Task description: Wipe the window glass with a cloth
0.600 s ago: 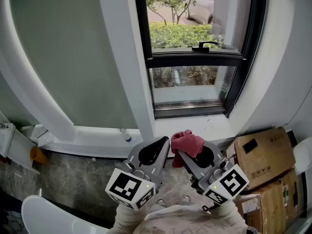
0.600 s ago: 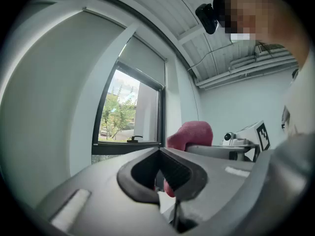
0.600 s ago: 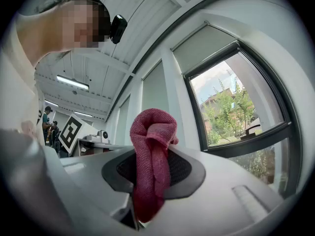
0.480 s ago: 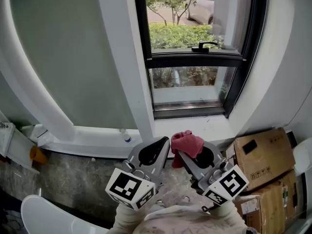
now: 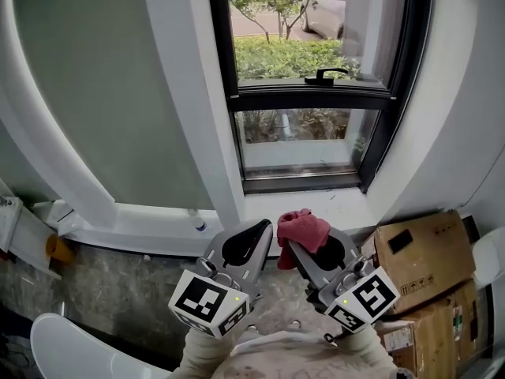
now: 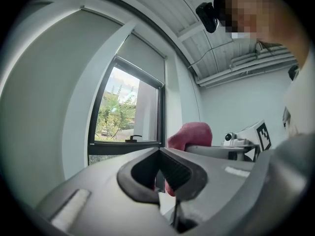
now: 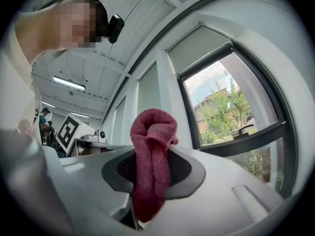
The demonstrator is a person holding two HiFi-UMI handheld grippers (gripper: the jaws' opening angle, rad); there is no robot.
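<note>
Cloth [image 7: 153, 151], red and bunched, is pinched in the right tool [image 5: 309, 249], low before the window glass [image 5: 293, 123] and apart from it. The left tool [image 6: 160, 176], just beside, is closed on nothing.

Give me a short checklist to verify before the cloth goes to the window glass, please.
1. Grip of the right gripper on the red cloth: ok, jaws shut on it.
2. Enough cloth past the jaw tips: ok, a bunch sticks out.
3. Nothing in the left gripper: ok, jaws together.
4. Contact of cloth and window glass: not ok, they are apart; the cloth is in front of the sill.
5. Dirty spots on the glass: cannot tell.
</note>
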